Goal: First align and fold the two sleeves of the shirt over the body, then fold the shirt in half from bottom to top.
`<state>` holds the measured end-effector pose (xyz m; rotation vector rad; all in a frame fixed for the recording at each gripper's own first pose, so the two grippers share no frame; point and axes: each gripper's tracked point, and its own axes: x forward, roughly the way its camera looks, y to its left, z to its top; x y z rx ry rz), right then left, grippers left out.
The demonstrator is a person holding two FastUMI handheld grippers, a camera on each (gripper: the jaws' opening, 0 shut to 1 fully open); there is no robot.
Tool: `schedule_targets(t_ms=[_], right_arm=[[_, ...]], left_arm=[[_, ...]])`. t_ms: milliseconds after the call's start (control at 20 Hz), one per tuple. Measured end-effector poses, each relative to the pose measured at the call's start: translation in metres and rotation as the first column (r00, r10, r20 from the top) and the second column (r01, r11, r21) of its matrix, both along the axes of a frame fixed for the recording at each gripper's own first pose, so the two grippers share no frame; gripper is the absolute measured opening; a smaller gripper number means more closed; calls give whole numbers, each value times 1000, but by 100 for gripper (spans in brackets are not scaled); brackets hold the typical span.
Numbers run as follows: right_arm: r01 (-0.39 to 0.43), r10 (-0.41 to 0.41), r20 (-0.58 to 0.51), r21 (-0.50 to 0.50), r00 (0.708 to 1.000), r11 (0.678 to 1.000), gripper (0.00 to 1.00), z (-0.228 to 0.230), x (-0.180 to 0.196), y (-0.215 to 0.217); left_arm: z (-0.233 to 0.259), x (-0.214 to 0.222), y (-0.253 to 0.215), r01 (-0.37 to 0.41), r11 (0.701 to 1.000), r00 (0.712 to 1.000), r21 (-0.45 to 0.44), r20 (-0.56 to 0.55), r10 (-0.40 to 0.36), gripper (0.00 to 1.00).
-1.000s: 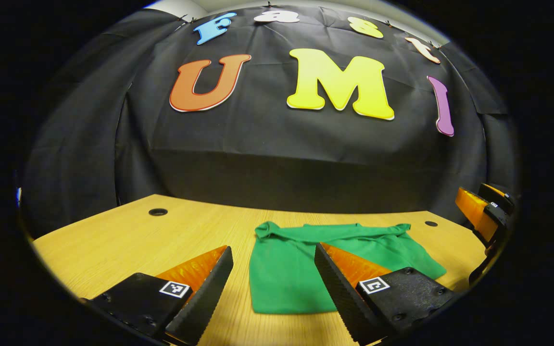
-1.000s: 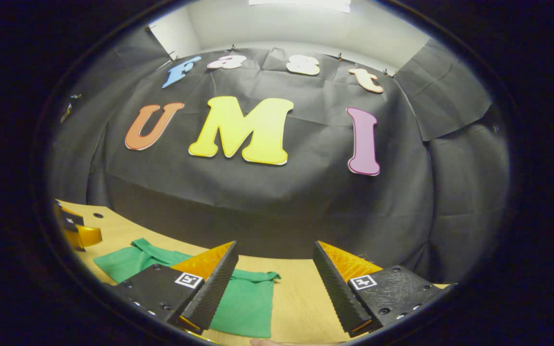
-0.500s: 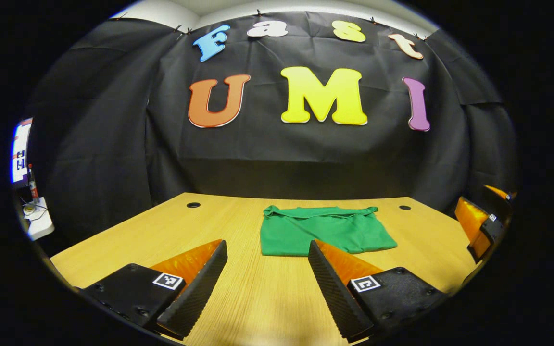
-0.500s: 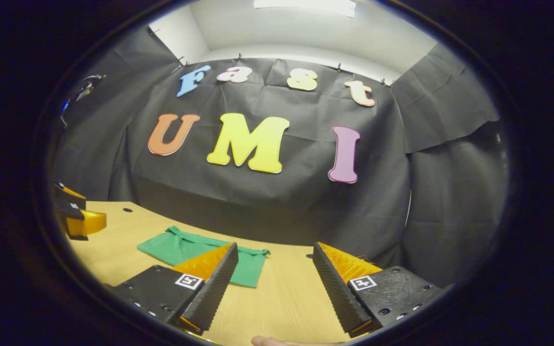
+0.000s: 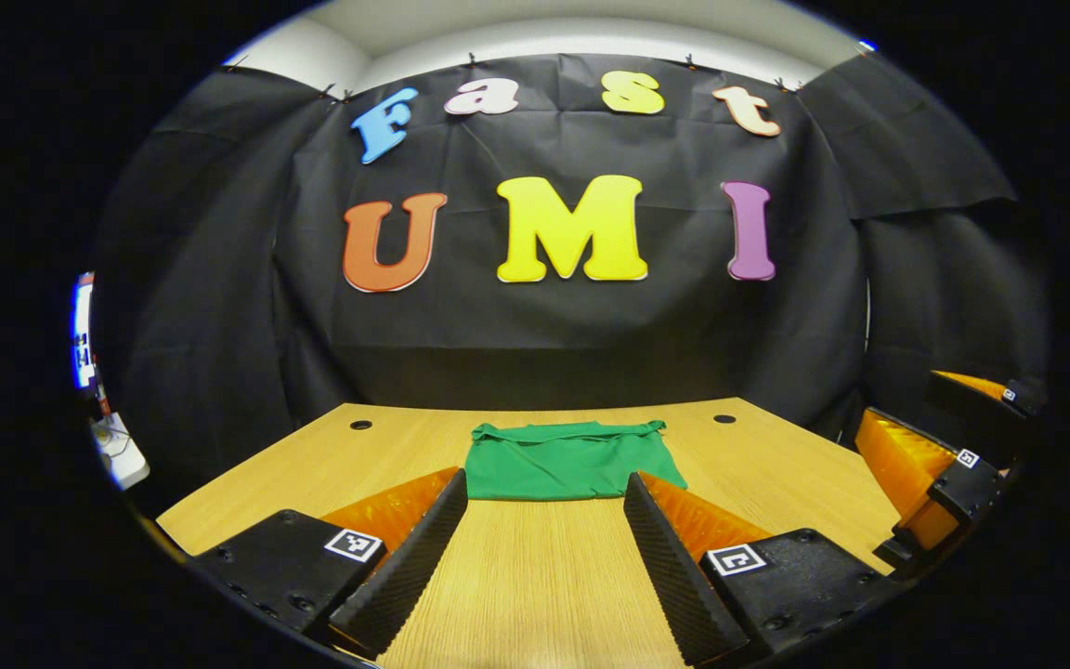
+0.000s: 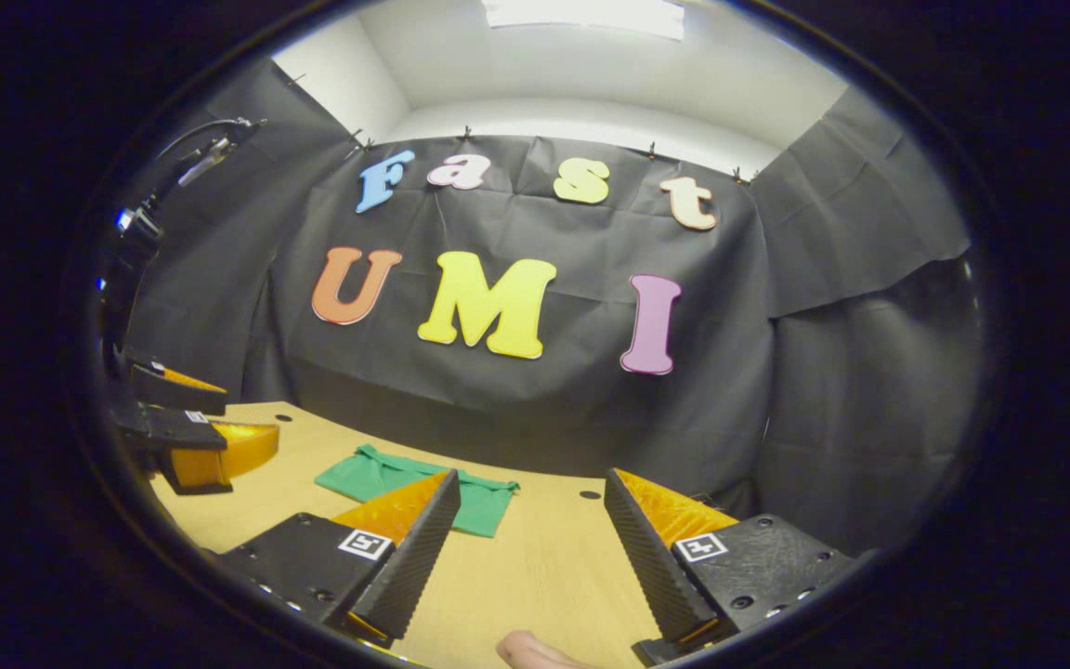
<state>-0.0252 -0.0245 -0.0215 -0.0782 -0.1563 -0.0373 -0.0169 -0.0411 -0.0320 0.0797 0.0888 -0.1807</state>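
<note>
A green shirt (image 5: 569, 459) lies folded flat at centre frame on the worktop (image 5: 535, 576), its long side crosswise, well beyond both tongs. The left tongs (image 5: 544, 567) face it squarely; the right tongs (image 6: 528, 557) see it lower left. Both gape wide, empty. The shirt carries no readable label.

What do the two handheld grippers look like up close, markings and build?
Left gripper and right gripper match: two wedge-shaped jaws with ribbed inner faces, each on a black textured block with visible screws and a small square black-and-white tag. No cables visible.
</note>
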Motion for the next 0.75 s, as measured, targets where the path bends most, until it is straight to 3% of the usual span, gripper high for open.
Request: schedule_targets(t_ms=[350,750], right_arm=[[-24,24,-3,45,1000,999,96,4,-1,-3],[-28,32,-66,55,997,998,95,-8,7,-4]], left_arm=[[0,2,6,-42,997,999,-61,5,42,100],[-11,7,-1,-31,999,999,-39,-18,30,100]])
